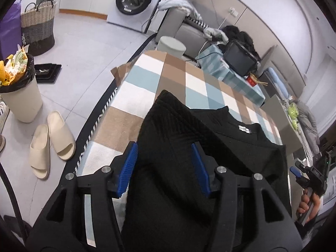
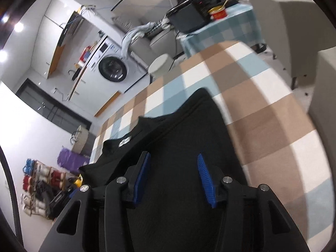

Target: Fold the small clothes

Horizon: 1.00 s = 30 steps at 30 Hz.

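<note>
A black ribbed garment (image 1: 189, 138) with a small white neck label lies on the checked tablecloth (image 1: 142, 88). My left gripper (image 1: 164, 147) is open, its blue pads (image 1: 130, 166) wide apart above the garment's left part, nothing held. My right gripper (image 2: 173, 157) is open too, blue pads (image 2: 204, 178) apart over the garment (image 2: 178, 130) in the right wrist view. The right gripper and the hand holding it also show at the far right of the left wrist view (image 1: 313, 176).
The checked table's left edge (image 1: 98, 113) drops to the floor with cream slippers (image 1: 50, 142), a bin (image 1: 19, 88) and a wicker basket (image 1: 37, 25). A white stool (image 1: 171, 46), a washing machine (image 1: 136, 2) and a cluttered side table (image 1: 237, 67) stand beyond.
</note>
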Each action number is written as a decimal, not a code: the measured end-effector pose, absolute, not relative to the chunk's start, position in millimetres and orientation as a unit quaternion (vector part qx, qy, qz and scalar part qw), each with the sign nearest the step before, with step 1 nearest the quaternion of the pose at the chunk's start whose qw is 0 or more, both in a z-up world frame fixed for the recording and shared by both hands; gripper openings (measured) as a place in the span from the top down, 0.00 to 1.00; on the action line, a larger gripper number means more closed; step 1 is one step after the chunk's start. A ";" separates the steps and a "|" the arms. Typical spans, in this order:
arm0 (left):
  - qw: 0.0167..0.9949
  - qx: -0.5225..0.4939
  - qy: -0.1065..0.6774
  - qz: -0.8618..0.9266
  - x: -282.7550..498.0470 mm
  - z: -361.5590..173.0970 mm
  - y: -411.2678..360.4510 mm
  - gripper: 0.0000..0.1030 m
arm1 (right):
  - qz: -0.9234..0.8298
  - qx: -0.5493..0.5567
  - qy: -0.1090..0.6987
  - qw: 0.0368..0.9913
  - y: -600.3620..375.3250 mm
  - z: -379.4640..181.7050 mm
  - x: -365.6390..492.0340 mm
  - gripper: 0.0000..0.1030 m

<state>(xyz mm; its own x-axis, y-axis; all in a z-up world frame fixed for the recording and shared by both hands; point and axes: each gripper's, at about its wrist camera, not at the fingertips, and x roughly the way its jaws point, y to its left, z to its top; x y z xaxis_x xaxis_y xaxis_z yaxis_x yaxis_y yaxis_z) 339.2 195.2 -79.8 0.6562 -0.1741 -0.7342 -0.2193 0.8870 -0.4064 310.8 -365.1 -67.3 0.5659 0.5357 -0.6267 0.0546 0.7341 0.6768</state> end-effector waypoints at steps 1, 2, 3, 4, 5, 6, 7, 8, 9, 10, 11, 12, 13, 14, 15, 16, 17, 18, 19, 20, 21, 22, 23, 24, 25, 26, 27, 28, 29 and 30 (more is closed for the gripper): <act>0.879 -0.237 0.414 0.008 344.3 -79.9 191.9 0.53 | 0.142 0.329 0.442 0.822 -361.3 -66.4 313.5 0.54; 0.882 -0.227 0.412 0.006 349.8 -79.3 187.4 0.53 | 0.143 0.323 0.442 0.824 -357.7 -65.0 315.5 0.54; 0.885 -0.215 0.412 0.007 354.3 -78.7 183.3 0.53 | 0.142 0.319 0.442 0.827 -355.8 -63.9 316.8 0.54; 0.888 -0.202 0.412 0.009 359.0 -78.9 180.0 0.53 | 0.137 0.310 0.443 0.830 -353.8 -62.8 319.0 0.54; 0.891 -0.188 0.412 0.016 364.2 -79.9 177.4 0.53 | 0.124 0.293 0.445 0.837 -352.6 -61.5 321.6 0.53; 0.893 -0.173 0.415 0.022 369.9 -82.2 175.4 0.53 | 0.116 0.282 0.446 0.842 -352.7 -60.9 323.1 0.52; 0.894 -0.162 0.418 0.028 373.4 -84.3 174.4 0.53 | 0.104 0.266 0.448 0.847 -354.0 -61.8 325.5 0.48; 0.894 -0.156 0.419 0.032 376.4 -85.7 174.2 0.53 | 0.090 0.251 0.450 0.852 -356.5 -63.2 327.9 0.47; 0.896 -0.150 0.417 0.033 379.7 -87.3 174.3 0.53 | 0.076 0.238 0.452 0.857 -359.6 -65.4 330.8 0.47; 0.898 -0.145 0.414 0.034 382.2 -88.5 174.5 0.56 | 0.072 0.232 0.454 0.857 -361.4 -67.4 333.5 0.47; 0.900 -0.140 0.411 0.031 384.3 -89.5 174.0 0.62 | 0.071 0.225 0.459 0.856 -363.3 -71.5 338.7 0.47; 0.902 -0.133 0.409 0.030 386.3 -90.5 173.1 0.82 | 0.074 0.224 0.462 0.855 -364.6 -74.6 342.9 0.47; 0.902 -0.126 0.411 0.028 388.6 -91.7 172.1 0.97 | 0.083 0.221 0.467 0.852 -364.0 -78.2 349.2 0.47; 0.903 -0.125 0.410 0.025 389.4 -91.6 173.0 0.98 | 0.087 0.215 0.469 0.852 -363.8 -80.6 354.6 0.47; 0.906 -0.126 0.404 0.025 388.8 -90.6 174.4 0.99 | 0.090 0.208 0.466 0.855 -362.5 -81.5 359.2 0.47; 0.909 -0.129 0.395 0.026 386.9 -87.7 176.1 1.00 | 0.092 0.196 0.462 0.860 -360.3 -82.4 363.9 0.47; 0.912 -0.131 0.388 0.025 384.8 -84.7 177.7 1.00 | 0.090 0.183 0.457 0.866 -358.2 -82.9 368.7 0.51; 0.916 -0.135 0.376 0.023 380.9 -79.1 180.9 1.00 | 0.091 0.177 0.455 0.868 -356.1 -82.9 371.2 0.58; 0.920 -0.138 0.366 0.023 377.6 -74.6 183.5 1.00 | 0.096 0.169 0.453 0.870 -354.1 -82.9 373.9 0.81; 0.924 -0.140 0.356 0.024 373.7 -69.4 186.8 1.00 | 0.099 0.157 0.451 0.873 -351.9 -81.7 374.6 0.94; 0.925 -0.142 0.351 0.025 370.4 -65.3 189.1 1.00 | 0.102 0.154 0.445 0.876 -351.6 -79.7 374.1 0.94; 0.927 -0.147 0.343 0.027 366.9 -60.9 192.7 1.00 | 0.114 0.159 0.428 0.882 -353.6 -75.5 370.7 0.95; 0.929 -0.155 0.334 0.027 363.3 -56.6 197.6 1.00 | 0.123 0.167 0.415 0.886 -355.9 -71.5 367.1 0.95; 0.930 -0.161 0.328 0.027 358.9 -52.9 202.2 1.00 | 0.129 0.174 0.400 0.890 -358.7 -65.7 362.9 0.95; 0.932 -0.166 0.321 0.027 357.3 -50.5 205.6 1.00 | 0.131 0.180 0.387 0.895 -361.2 -60.3 359.3 0.95; 0.933 -0.167 0.317 0.028 355.6 -48.1 207.5 1.00 | 0.135 0.189 0.368 0.900 -365.9 -53.6 355.9 0.96; 0.934 -0.168 0.314 0.030 355.9 -46.2 210.3 1.00 | 0.134 0.195 0.359 0.903 -368.2 -49.1 354.3 0.96; 0.934 -0.171 0.313 0.031 357.6 -45.8 212.6 1.00 | 0.134 0.203 0.343 0.907 -371.9 -44.0 352.6 0.96; 0.933 -0.174 0.312 0.033 358.1 -45.2 214.4 1.00 | 0.128 0.210 0.333 0.910 -375.2 -39.8 353.0 0.96; 0.932 -0.182 0.311 0.038 360.2 -45.9 218.0 1.00 | 0.119 0.215 0.323 0.914 -377.5 -36.7 353.3 0.96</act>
